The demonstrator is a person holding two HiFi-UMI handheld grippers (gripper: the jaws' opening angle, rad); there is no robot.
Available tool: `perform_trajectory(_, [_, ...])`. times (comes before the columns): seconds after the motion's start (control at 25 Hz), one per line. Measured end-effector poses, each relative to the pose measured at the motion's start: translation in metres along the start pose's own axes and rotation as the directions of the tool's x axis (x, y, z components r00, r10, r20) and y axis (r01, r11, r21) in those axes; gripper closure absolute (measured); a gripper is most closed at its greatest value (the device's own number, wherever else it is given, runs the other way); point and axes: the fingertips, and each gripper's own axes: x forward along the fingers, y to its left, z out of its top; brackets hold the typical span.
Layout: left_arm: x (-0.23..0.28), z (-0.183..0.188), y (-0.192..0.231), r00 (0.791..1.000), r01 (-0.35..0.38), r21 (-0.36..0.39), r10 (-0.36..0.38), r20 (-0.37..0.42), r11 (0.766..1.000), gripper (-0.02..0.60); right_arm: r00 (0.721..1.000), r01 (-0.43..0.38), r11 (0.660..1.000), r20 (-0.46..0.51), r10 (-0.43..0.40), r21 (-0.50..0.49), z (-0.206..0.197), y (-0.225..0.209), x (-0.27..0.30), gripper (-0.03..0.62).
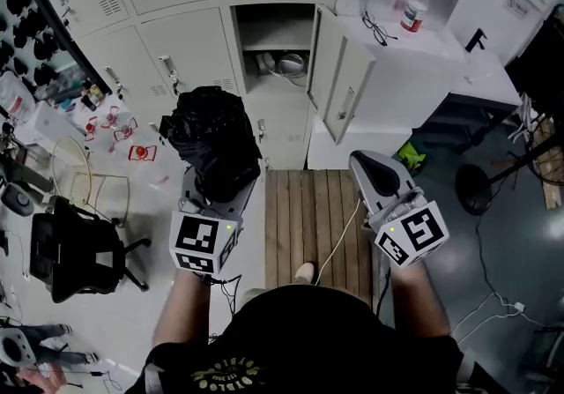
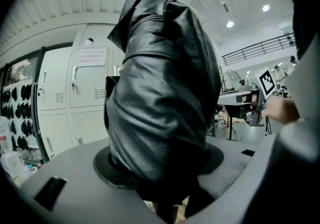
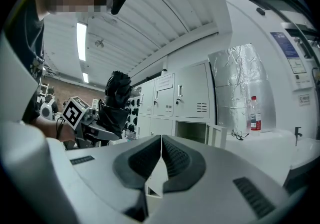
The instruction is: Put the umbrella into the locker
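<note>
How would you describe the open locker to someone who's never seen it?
Start at the bank of pale lockers. The open locker is in its rightmost column, next to the white table. It alone has its door swung out, showing a shelf inside.

White tabletop (image 1: 441, 53), upper right: plastic bottle (image 1: 416, 4) upright near far edge, glasses (image 1: 379, 29) just left of it, toward left edge. Floor (image 1: 493, 242): wooden slat platform (image 1: 304, 216) against foot of open locker (image 1: 278, 40), white cable (image 1: 339, 242) trailing across platform; black chair (image 1: 75, 251) well left.
</note>
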Motion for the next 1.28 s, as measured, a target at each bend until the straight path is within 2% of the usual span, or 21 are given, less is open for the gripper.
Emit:
perform_trajectory(0.36, [0.01, 0.007, -0.002, 0.999, -0.031, -0.011, 0.031, 0.023, 0.999, 0.311, 0.999, -0.039, 0.999, 0.019, 0.039, -0.006, -0.002, -0.011, 0.005, 0.565])
perform_trajectory(0.88, [0.026, 0.003, -0.002, 0.998, -0.056, -0.013, 0.056, -0.011, 0.998, 0.311, 0.996, -0.071, 0.998, 0.046, 0.071, 0.001, 0.003, -0.031, 0.019, 0.565])
perform_trajectory(1.28, [0.06, 0.006, 0.015, 0.999, -0.028, 0.009, 0.028, -0.018, 1.0, 0.312, 0.997, -0.062, 0.998, 0.057, 0.061, 0.013, 0.0, -0.051, 0.051, 0.566])
